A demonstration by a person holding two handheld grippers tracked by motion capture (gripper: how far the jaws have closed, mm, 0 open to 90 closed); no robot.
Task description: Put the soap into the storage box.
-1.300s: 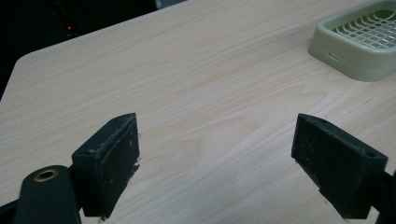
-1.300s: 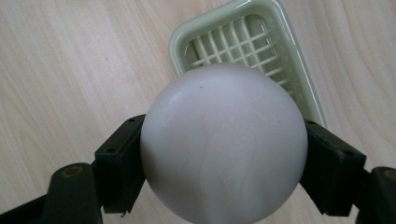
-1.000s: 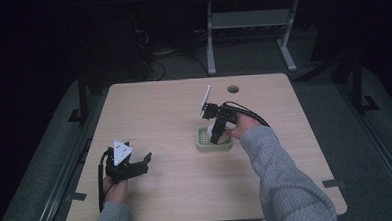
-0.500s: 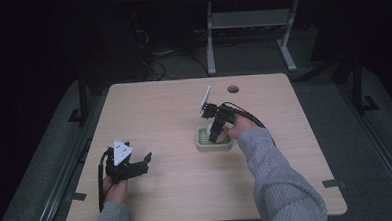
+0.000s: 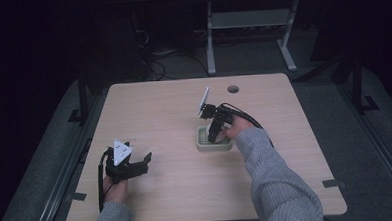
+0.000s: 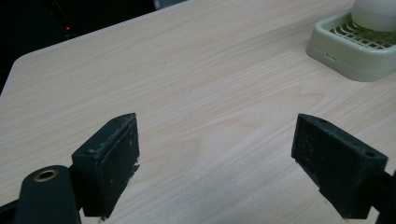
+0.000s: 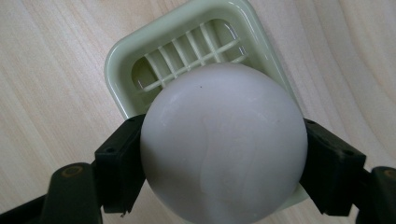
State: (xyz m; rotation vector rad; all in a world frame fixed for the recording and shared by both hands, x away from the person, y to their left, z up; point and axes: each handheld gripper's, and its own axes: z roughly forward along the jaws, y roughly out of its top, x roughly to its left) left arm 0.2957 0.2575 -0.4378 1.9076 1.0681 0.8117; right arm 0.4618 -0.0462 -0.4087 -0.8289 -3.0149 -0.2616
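A white, smooth, rounded lump [image 7: 224, 144], like a soap bar or ball, sits between the jaws of my right gripper [image 7: 224, 168], which is shut on it. It hangs just over a pale green slatted dish [image 7: 187, 28], and I cannot tell whether it touches the slats. In the high view the right gripper [image 5: 213, 138] points down into the dish [image 5: 203, 145] at mid-table. My left gripper [image 5: 145, 163] lies near the table's front left, open, with nothing between its jaws. From the left gripper [image 6: 215, 158] the dish [image 6: 345, 60] and white lump [image 6: 376, 14] appear far off.
The dish stands on a light wooden table [image 5: 159, 112] with a round cable hole [image 5: 233, 89] near its far edge. A black cable [image 5: 247, 117] trails from the right gripper. Behind the table stands a metal frame [image 5: 250, 23] on a dark floor.
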